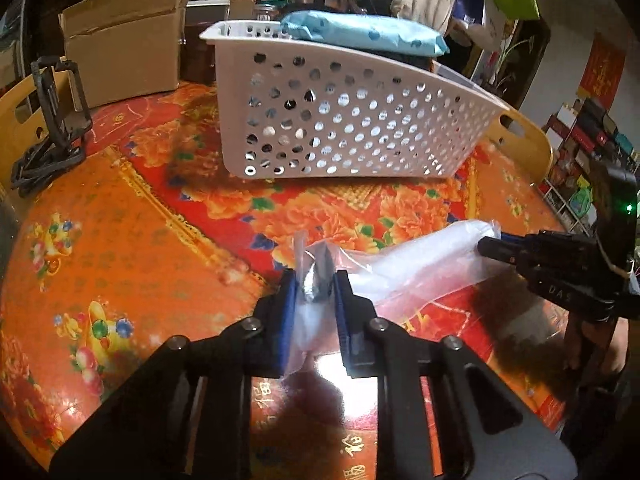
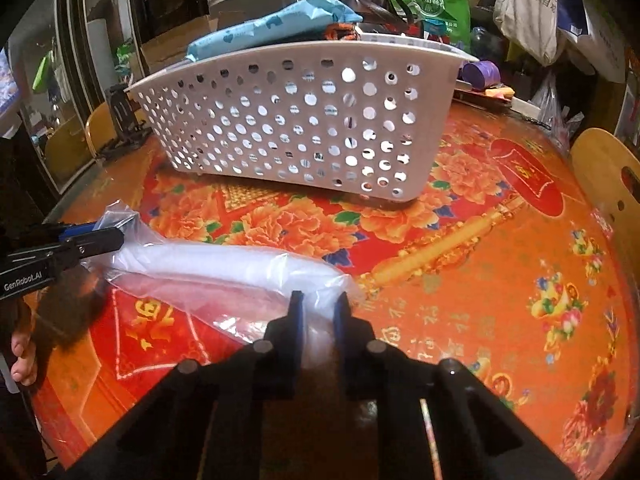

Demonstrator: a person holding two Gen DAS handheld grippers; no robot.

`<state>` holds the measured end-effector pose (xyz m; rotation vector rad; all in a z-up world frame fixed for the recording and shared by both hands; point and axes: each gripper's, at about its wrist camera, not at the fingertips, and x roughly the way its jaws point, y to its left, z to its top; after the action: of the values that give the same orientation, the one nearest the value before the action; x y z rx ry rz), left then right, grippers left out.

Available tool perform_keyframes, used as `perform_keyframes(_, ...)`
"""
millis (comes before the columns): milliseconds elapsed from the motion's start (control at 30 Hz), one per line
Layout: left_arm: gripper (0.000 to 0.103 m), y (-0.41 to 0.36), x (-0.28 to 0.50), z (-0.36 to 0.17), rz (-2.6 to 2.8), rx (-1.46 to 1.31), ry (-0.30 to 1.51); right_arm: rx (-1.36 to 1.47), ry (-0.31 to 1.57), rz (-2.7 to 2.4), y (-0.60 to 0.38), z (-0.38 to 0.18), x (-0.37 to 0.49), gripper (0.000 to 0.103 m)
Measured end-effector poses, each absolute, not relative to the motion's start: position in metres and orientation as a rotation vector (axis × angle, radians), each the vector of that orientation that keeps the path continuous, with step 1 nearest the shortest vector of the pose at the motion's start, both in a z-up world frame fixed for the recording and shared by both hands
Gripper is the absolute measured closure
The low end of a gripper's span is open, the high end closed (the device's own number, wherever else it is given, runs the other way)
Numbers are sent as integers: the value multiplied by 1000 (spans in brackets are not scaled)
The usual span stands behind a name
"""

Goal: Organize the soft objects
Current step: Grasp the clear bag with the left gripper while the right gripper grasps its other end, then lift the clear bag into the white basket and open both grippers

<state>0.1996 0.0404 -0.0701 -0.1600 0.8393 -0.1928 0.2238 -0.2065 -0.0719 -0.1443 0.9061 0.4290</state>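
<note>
The left gripper (image 1: pixel 316 284) has its blue-padded jaws drawn in on one end of a clear plastic bag (image 1: pixel 424 264), with crumpled film pinched between the pads. The right gripper (image 2: pixel 319 308) has its jaws drawn in on the opposite end of the same bag, and film shows between its pads too. Each gripper appears in the other's camera view: the right gripper enters the left wrist view from the right edge, and the left gripper enters the right wrist view from the left edge.

The bag holds a white soft roll (image 2: pixel 224 260). The bag spans between the two grippers just above the table (image 1: pixel 132 216), over its near portion. Contact between bag and table cannot be determined.

The table carries a red and orange floral cloth. A white perforated basket (image 1: pixel 352 128) stands on the table beyond the bag, toward the far edge and apart from it. A light blue soft package (image 1: pixel 360 34) rests on top of the basket, above its rim.

A cardboard box (image 1: pixel 120 40) stands at the far left edge of the table. A black stand (image 1: pixel 56 112) stands near the left edge.
</note>
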Motion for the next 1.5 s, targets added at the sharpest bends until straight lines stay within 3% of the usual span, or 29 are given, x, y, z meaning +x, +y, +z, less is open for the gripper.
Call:
perform_keyframes(1200, 90, 44, 163, -33, -243, -166, 647, -45, 724, 463, -219, -44, 193, 91)
perform_keyframes(1500, 90, 44, 164, 29, -280, -191, 580, 17, 692, 480, -232, -12, 194, 91)
